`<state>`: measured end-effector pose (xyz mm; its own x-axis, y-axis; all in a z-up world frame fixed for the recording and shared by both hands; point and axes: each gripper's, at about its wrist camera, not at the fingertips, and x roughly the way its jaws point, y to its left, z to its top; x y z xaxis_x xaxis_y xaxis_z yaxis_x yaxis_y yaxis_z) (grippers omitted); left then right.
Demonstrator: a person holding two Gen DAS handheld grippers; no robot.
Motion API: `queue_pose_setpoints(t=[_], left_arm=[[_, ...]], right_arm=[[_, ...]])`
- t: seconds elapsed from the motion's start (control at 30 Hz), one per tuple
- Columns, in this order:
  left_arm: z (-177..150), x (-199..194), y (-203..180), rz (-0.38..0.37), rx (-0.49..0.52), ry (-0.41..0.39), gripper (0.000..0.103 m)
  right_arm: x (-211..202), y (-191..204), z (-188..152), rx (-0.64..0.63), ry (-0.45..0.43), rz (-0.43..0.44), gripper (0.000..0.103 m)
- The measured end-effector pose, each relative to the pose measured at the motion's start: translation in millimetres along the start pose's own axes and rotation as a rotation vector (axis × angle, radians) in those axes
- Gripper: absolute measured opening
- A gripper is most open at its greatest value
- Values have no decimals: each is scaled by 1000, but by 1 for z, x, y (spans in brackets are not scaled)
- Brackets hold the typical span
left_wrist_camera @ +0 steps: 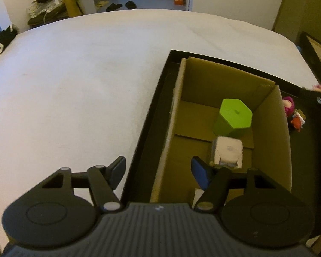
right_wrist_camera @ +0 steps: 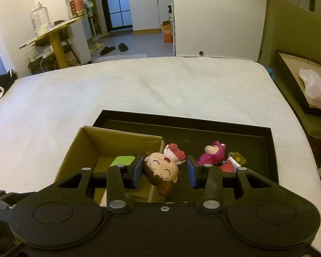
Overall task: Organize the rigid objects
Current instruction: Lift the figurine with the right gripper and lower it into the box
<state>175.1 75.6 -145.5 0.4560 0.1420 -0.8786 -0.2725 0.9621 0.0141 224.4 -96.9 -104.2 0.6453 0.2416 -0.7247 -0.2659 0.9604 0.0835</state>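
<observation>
A cardboard box (left_wrist_camera: 203, 81) stands inside a shallow black tray (left_wrist_camera: 154, 107) on a white surface. In the box lie a green hexagonal container (left_wrist_camera: 233, 117) and a small white box (left_wrist_camera: 226, 152). My left gripper (left_wrist_camera: 158, 168) hangs open over the box's left wall, with nothing between its fingers. My right gripper (right_wrist_camera: 164, 167) is shut on a brown-haired doll figurine (right_wrist_camera: 162, 169), held above the seam between the cardboard box (right_wrist_camera: 117, 141) and the tray floor (right_wrist_camera: 182, 121). A pink bear figure (right_wrist_camera: 213, 153) and a red figure (right_wrist_camera: 228, 167) lie in the tray to the right.
The white surface (right_wrist_camera: 139, 85) spreads wide to the left of and beyond the tray. A second black tray with white tissue (right_wrist_camera: 306, 81) sits off to the right. A yellow side table (right_wrist_camera: 55, 36) with clutter stands at the far left, and slippers (right_wrist_camera: 113, 48) lie on the floor.
</observation>
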Motion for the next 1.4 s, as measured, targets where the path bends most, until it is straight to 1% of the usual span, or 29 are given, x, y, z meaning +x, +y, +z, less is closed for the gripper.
queue_pose_setpoints(t=[0.03, 0.1, 0.13, 0.2, 0.23, 0.3, 0.4, 0.5, 0.7, 0.97, 1.23, 1.4], left_arm=[[-1, 1, 0, -8, 2, 2, 60], [-3, 4, 1, -25, -1, 12, 46], [-3, 5, 2, -35, -5, 17, 43], [-5, 7, 2, -57, 4, 21, 33], [-5, 7, 1, -63, 9, 21, 30], [-7, 8, 3, -73, 8, 19, 21], [-8, 11, 6, -79, -2, 18, 16], [-6, 14, 10, -91, -21, 19, 13], [-7, 16, 16, -118, -40, 24, 13], [-8, 20, 28, -145, -64, 38, 13], [-7, 22, 30, -157, -77, 42, 13], [-5, 23, 28, -151, -75, 46, 13]], right_arm=[[1, 3, 1, -5, 0, 0, 41], [1, 9, 2, -15, -1, 3, 41], [2, 12, 3, -18, -2, 6, 41], [3, 20, 4, -30, -4, 14, 41], [4, 24, 5, -38, -4, 18, 41], [6, 32, 5, -52, -2, 25, 41], [11, 43, 4, -65, 14, 36, 41], [16, 53, 1, -78, 31, 45, 41], [22, 71, -1, -111, 65, 70, 42], [32, 87, 6, -151, 76, 100, 42], [48, 97, 16, -199, 104, 114, 42], [46, 95, 18, -195, 108, 99, 43]])
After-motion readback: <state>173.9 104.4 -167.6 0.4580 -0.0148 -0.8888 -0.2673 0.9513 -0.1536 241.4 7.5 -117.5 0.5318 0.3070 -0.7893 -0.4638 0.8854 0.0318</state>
